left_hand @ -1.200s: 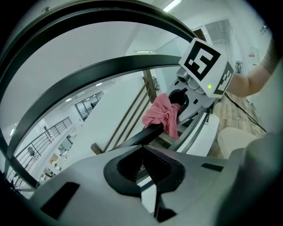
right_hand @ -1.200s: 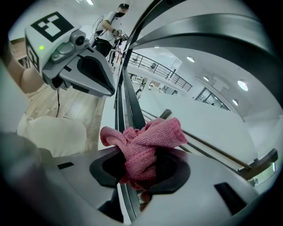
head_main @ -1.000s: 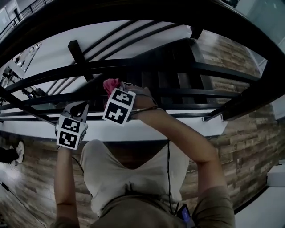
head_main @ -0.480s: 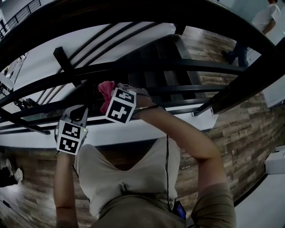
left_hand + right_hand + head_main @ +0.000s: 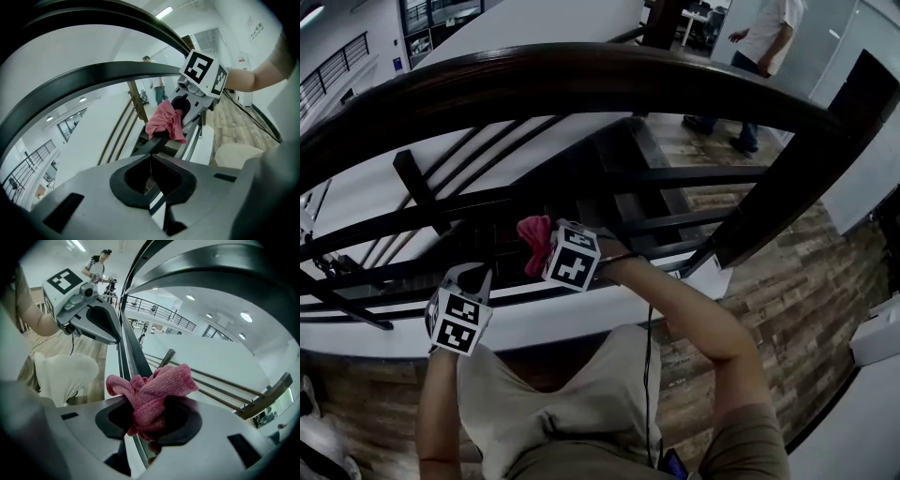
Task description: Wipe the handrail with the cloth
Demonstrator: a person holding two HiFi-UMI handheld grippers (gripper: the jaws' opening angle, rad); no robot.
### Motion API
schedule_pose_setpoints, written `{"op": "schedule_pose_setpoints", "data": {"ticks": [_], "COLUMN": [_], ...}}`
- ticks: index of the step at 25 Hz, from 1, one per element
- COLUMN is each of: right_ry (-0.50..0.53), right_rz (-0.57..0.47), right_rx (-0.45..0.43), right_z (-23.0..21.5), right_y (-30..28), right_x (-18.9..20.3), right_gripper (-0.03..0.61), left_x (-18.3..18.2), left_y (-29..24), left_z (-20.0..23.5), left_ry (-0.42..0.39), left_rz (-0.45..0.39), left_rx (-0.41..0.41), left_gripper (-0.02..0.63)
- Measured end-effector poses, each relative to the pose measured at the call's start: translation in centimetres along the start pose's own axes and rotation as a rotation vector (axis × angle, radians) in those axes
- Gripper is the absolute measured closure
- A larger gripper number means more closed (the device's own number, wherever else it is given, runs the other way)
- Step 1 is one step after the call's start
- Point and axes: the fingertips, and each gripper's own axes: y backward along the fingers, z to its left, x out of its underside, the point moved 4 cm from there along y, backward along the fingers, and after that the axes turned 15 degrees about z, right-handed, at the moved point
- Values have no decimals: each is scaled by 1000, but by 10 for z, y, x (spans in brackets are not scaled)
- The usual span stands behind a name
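A broad dark handrail (image 5: 581, 70) curves across the top of the head view. Below it run thinner black rail bars (image 5: 469, 202). My right gripper (image 5: 540, 251) is shut on a bunched pink cloth (image 5: 533, 236), which sits against one of those bars. In the right gripper view the cloth (image 5: 157, 390) fills the jaws of my right gripper (image 5: 150, 420), over a thin rail (image 5: 133, 350). My left gripper (image 5: 478, 275) is to the left of the cloth, shut and holding nothing. In its own view the left gripper (image 5: 152, 176) points along the rail toward the cloth (image 5: 164, 124).
A black baluster post (image 5: 411, 183) stands left of the grippers and a thick dark post (image 5: 797, 178) slants at the right. A white ledge (image 5: 581, 305) runs under the rails. Beyond them lie wood-pattern flooring (image 5: 787, 300) and a stairwell. A person (image 5: 764, 37) walks at the far top right.
Both grippers have slid to the right along the rail, away from the black post, with the cloth still in the right one. The head view has tilted, so the handrail sits lower.
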Motion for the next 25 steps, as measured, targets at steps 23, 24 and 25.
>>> {"op": "schedule_pose_setpoints", "data": {"ticks": [23,24,25], "right_ry": [25,19,8], "right_rz": [307,335,363], "right_rx": [149,150,152], "right_z": [-76,-79,-83], "right_y": [26,28,30], "right_x": [202,215,230], "right_gripper": [414,414,414], "left_x": [-149,-152,-156], "left_y": [-52,-53,-54], "left_z": [-130,-138,-146], "left_ry": [-182,-193,-206], "left_rz": [-118,-114,-111], "left_rx": [145,152,160], "left_gripper": [595,595,595]}}
